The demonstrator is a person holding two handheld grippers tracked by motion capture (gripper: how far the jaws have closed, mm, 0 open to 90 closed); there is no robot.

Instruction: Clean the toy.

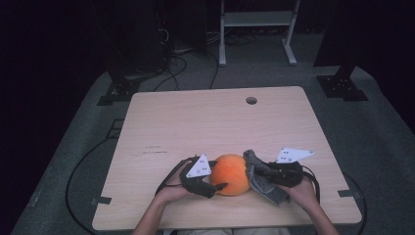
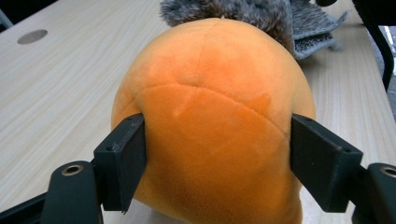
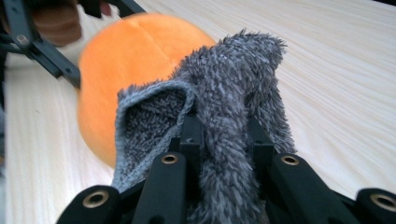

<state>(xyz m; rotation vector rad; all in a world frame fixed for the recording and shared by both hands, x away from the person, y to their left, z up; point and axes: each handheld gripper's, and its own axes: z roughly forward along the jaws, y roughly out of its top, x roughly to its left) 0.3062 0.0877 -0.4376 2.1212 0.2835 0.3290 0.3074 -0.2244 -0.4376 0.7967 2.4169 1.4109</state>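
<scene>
An orange plush ball [image 1: 230, 174] rests on the wooden table [image 1: 195, 122] near its front edge. My left gripper [image 1: 215, 183] reaches it from the left. In the left gripper view the two black pads [image 2: 123, 154] press on either side of the orange plush ball [image 2: 215, 116]. My right gripper [image 1: 259, 176] comes in from the right and is shut on a grey fuzzy cloth [image 1: 264, 183]. In the right gripper view the cloth [image 3: 233, 84] stands up between the jaws, draped over them, right beside the ball [image 3: 126, 51]. The grey cloth [image 2: 280, 18] touches the ball's far side.
A round cable hole [image 1: 251, 100] sits near the table's far edge. Cables [image 1: 78, 171] run over the grey floor at the left. A white frame [image 1: 257, 29] and dark stands are behind the table.
</scene>
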